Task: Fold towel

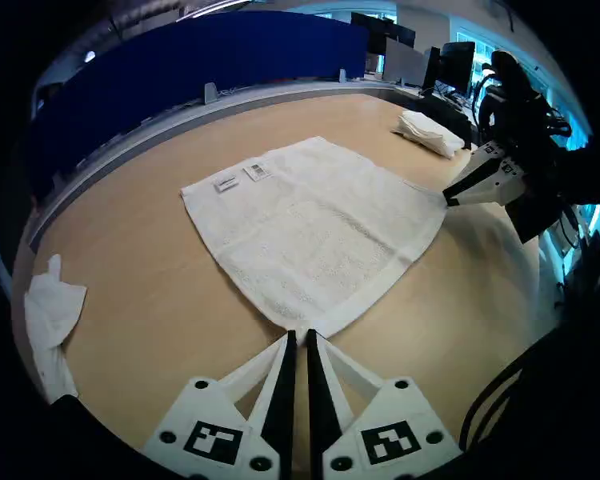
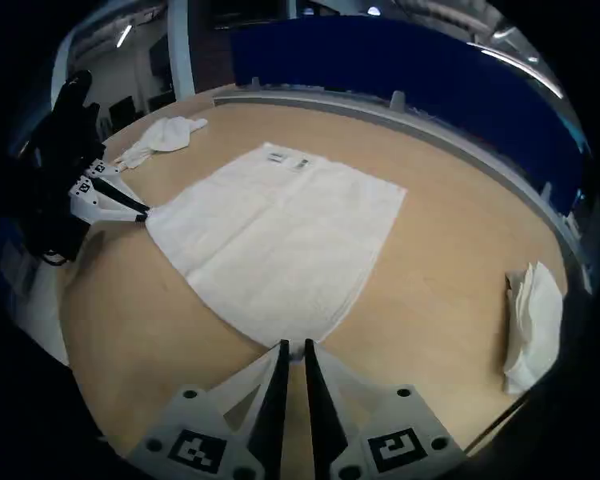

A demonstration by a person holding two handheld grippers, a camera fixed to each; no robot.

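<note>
Plainly the whole move turns on one edge: the towel [image 1: 300, 232] lies spread flat on the table [image 1: 140, 304] in front of the blue divider [image 1: 180, 64], and both grippers hold the edge that lies farthest from the divider. The left gripper [image 1: 298, 336] has its fingers pressed nearly together, with one corner of that far edge nipped at the tips. The right gripper [image 2: 294, 346] stands the same way on the other corner of the same edge, fingers drawn close and the cloth pulled to a small point between them; the left gripper view shows it from the side, tips meeting on the corner. The opposite edge, which carries two small labels [image 1: 244, 176], runs alongside the divider and lies free. So from either pair of fingers the cloth stretches away toward the divider, and I judge the fold is to carry the held edge up and over toward the divider until it lands on the labelled edge. Neither gripper is clearly nearer the divider than the other, so they would have to travel together to keep the edge straight. Whether the towel is longer along the divider or across it I cannot tell, since the lens bends its outline. A folded stack [image 1: 428, 132] and a crumpled cloth [image 1: 52, 320] lie well clear, toward either end of the divider
</note>
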